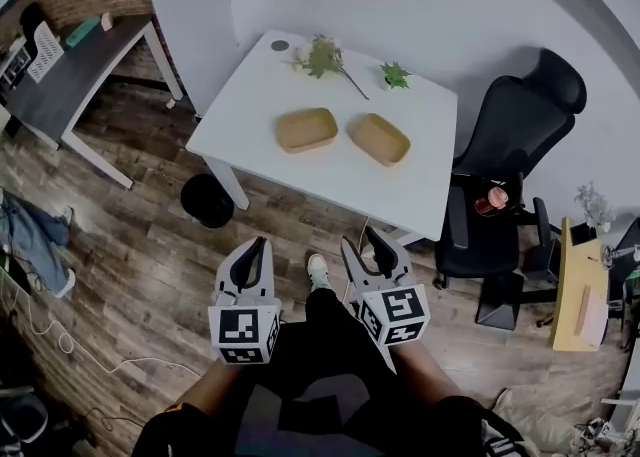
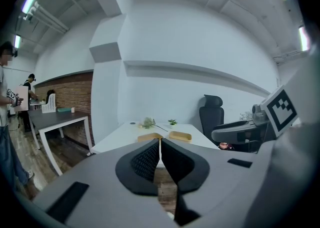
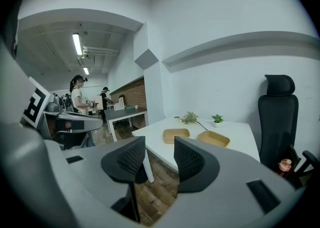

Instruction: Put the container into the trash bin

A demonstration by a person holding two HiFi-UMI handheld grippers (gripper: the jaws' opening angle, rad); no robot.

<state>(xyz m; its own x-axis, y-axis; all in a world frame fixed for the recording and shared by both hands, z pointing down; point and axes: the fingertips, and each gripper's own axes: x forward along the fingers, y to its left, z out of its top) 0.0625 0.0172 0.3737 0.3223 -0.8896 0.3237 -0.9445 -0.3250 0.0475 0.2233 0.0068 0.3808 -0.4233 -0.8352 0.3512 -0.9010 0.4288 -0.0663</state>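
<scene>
**Two empty containers on a white table, grippers short of it**

The left container [image 1: 306, 129] and right container [image 1: 379, 138], shallow and tan, lie side by side and just apart on the table [image 1: 420, 185]. Both show bare insides. A black bin [image 1: 207, 200] stands on the wood floor [image 1: 130, 275] beside the table's near left leg, its inside too dark to read. Behind the containers lie a sprig [image 1: 322, 55] and a potted plant [image 1: 395, 74]. The left gripper [image 1: 257, 245] has its jaws pressed together on nothing. The right gripper [image 1: 360, 238] has its jaws apart, empty.

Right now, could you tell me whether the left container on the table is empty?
Empty: the left container shows a bare tan bottom in the head view, with nothing inside.
</scene>
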